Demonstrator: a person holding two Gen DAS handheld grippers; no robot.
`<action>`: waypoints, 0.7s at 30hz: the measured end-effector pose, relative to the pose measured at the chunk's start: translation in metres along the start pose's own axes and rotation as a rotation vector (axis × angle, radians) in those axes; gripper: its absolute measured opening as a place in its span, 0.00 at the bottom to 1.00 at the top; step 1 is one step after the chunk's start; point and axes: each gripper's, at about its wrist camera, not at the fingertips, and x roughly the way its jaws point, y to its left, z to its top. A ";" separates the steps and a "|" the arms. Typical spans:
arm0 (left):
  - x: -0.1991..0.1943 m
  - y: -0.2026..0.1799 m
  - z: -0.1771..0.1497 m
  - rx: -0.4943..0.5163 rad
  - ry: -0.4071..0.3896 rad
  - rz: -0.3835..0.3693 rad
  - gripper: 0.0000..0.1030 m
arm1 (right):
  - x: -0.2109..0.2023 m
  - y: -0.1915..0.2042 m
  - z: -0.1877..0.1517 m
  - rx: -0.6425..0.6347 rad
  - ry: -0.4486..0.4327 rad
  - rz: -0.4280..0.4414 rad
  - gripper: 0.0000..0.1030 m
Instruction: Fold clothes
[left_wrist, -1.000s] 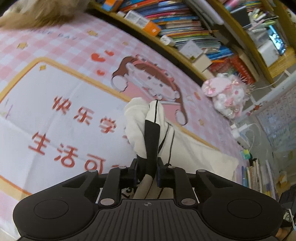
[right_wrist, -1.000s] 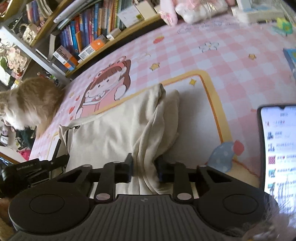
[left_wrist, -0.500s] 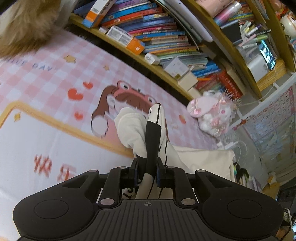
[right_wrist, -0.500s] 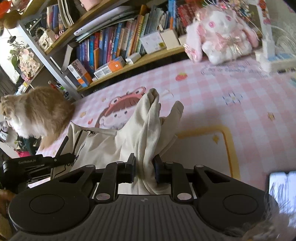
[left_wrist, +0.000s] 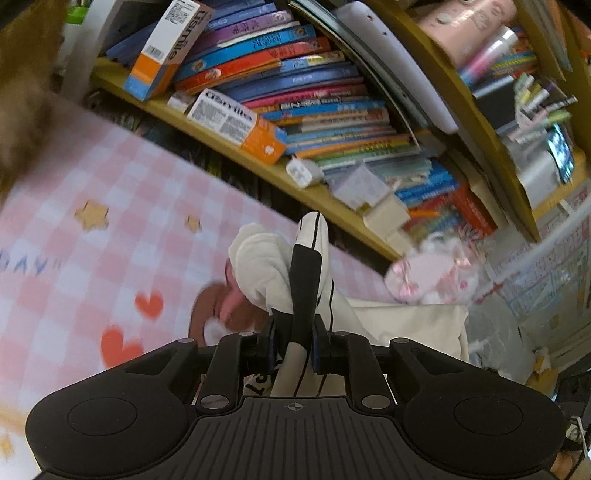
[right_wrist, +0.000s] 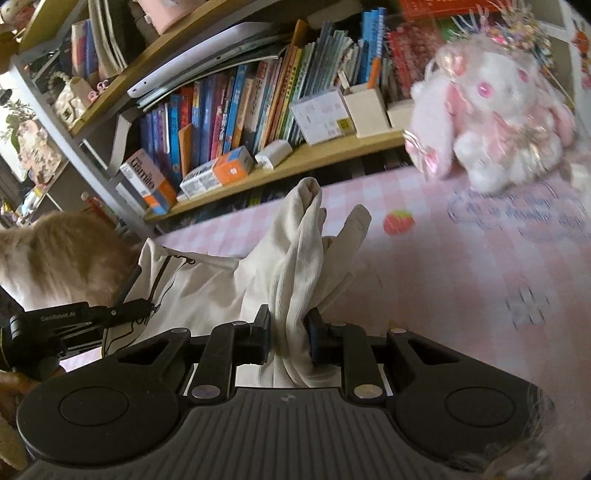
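Observation:
A cream garment with black trim (left_wrist: 406, 325) hangs stretched between my two grippers above the pink checked mat (left_wrist: 92, 240). My left gripper (left_wrist: 293, 347) is shut on a bunched corner with a black band that sticks up between its fingers. My right gripper (right_wrist: 288, 339) is shut on a ribbed cream fold (right_wrist: 295, 258) that stands up between its fingers. In the right wrist view the garment (right_wrist: 207, 291) runs left to the other gripper (right_wrist: 92, 314).
A wooden bookshelf (right_wrist: 280, 173) full of books and boxes runs along the far edge of the mat. A pink and white plush toy (right_wrist: 491, 125) sits at the right on the mat (right_wrist: 480, 277). A tan cat (right_wrist: 55, 258) sits at the left, close to the left gripper.
Both grippers have lifted and tilted up with the garment. The views now face the bookshelf instead of the mat's printed centre. The phone has left the right view.

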 end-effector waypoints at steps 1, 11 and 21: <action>0.006 0.003 0.006 -0.003 0.001 -0.001 0.15 | 0.007 0.001 0.006 -0.005 -0.002 -0.003 0.17; 0.056 0.017 0.070 -0.021 -0.029 -0.009 0.15 | 0.069 -0.009 0.072 0.073 -0.016 0.015 0.17; 0.085 0.034 0.081 -0.045 -0.042 -0.016 0.15 | 0.113 -0.025 0.110 0.082 -0.034 0.031 0.17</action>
